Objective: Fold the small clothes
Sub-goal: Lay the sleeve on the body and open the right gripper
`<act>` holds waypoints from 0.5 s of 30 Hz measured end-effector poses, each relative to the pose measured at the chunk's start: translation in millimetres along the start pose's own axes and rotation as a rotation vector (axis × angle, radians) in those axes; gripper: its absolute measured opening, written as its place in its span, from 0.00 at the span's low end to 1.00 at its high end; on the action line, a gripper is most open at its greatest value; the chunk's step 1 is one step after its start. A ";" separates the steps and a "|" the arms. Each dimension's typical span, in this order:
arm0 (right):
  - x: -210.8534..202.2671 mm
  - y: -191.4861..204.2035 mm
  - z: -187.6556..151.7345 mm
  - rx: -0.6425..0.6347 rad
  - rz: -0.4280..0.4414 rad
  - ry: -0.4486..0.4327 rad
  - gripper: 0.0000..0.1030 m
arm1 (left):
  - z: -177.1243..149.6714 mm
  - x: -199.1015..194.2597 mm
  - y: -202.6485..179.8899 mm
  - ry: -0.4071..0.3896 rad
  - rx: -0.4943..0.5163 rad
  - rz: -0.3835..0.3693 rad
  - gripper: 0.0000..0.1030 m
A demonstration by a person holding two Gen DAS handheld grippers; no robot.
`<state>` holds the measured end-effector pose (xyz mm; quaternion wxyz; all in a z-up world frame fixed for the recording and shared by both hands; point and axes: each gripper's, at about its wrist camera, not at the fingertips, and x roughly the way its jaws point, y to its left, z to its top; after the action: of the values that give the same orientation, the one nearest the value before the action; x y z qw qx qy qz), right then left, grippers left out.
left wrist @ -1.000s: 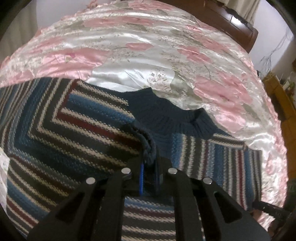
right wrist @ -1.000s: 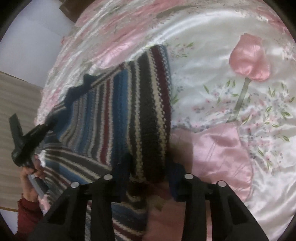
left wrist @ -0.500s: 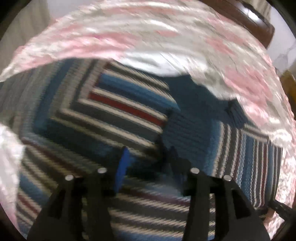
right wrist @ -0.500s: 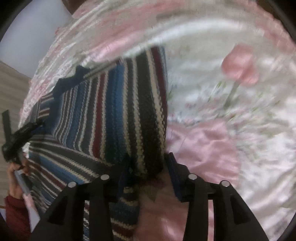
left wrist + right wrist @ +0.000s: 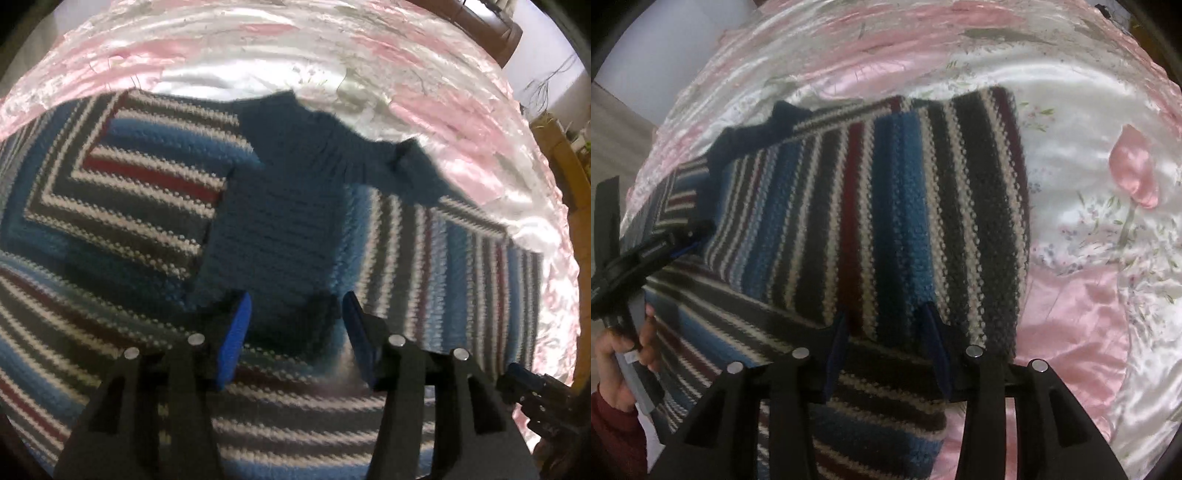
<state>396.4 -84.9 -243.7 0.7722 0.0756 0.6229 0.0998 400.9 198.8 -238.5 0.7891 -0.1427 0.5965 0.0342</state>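
Striped knit sweater, blue, grey, white and dark red, lay on a pink-and-white satin bedspread. Its navy collar sat ahead of the left claw, a folded sleeve panel ahead and to that claw's left. Left claw: jaws apart, blue pads over the knit, holding nothing. Right claw: jaws apart, over the sweater's near edge, holding nothing; bare bedspread to its right. A hand in a red sleeve gripped the left claw's handle, at far left of the right view.
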 end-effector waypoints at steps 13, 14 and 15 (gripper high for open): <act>-22.5 58.5 9.5 -0.064 -0.061 -0.060 0.64 | -7.4 -63.2 66.3 -0.015 -0.069 -0.041 0.60; -23.9 69.6 11.6 -0.083 -0.058 -0.065 0.64 | -7.4 -72.6 89.8 -0.020 -0.103 -0.037 0.60; -23.3 77.4 13.6 -0.091 -0.047 -0.062 0.64 | -5.7 -78.5 110.0 -0.030 -0.131 -0.022 0.60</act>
<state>400.3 -15.6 -200.1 0.7959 0.0288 0.5950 0.1077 348.5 311.7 -185.5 0.7872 -0.2003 0.5795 0.0664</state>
